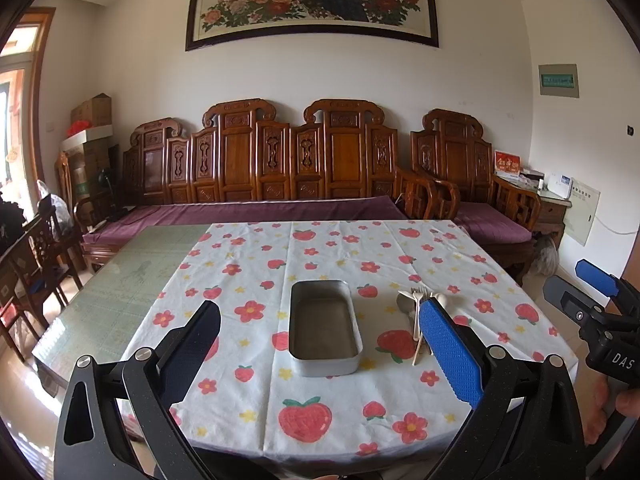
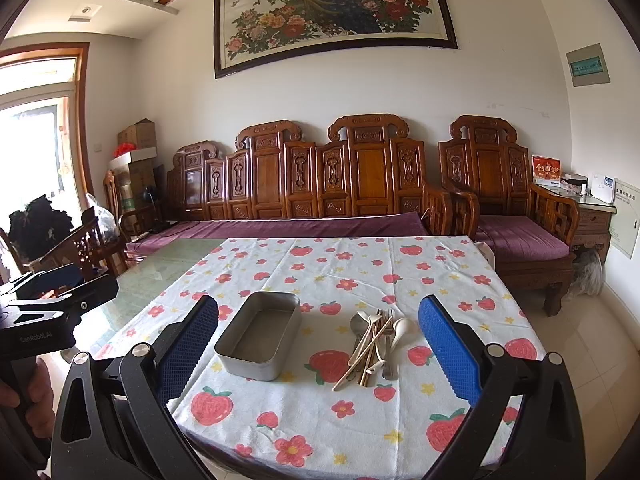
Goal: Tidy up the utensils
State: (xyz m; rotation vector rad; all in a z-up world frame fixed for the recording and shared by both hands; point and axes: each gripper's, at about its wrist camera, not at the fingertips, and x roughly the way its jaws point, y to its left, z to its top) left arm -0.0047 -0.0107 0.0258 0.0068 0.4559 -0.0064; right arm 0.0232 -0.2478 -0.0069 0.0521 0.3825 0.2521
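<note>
A loose pile of utensils [image 2: 374, 344] lies on a strawberry-print tablecloth [image 2: 320, 420], in the lower centre of the right wrist view. In the pile: one metal spoon, one metal fork, one white ladle-shaped spoon, and several cream-coloured sticks and handles that overlap too much to count exactly. Their long axes run mostly from near to far, fanning slightly at the near ends.

Just left of the pile, apart from it, sits one empty rectangular metal tin [image 2: 260, 336], its long side also running near to far.

The right gripper [image 2: 318, 344] hangs above the near table edge with its blue-padded jaws spread wide and nothing between them. The pile lies straight ahead of it, between its fingers in the frame, so this hand looks the nearer one for a pick.

In the left wrist view, the left gripper [image 1: 320, 344] is likewise spread and empty, facing the tin [image 1: 324, 326]; the utensils [image 1: 416, 312] show at centre right, partly hidden behind its right finger.

One carved wooden sofa [image 2: 320, 176] and one framed peacock painting [image 2: 332, 12] fill the background.
</note>
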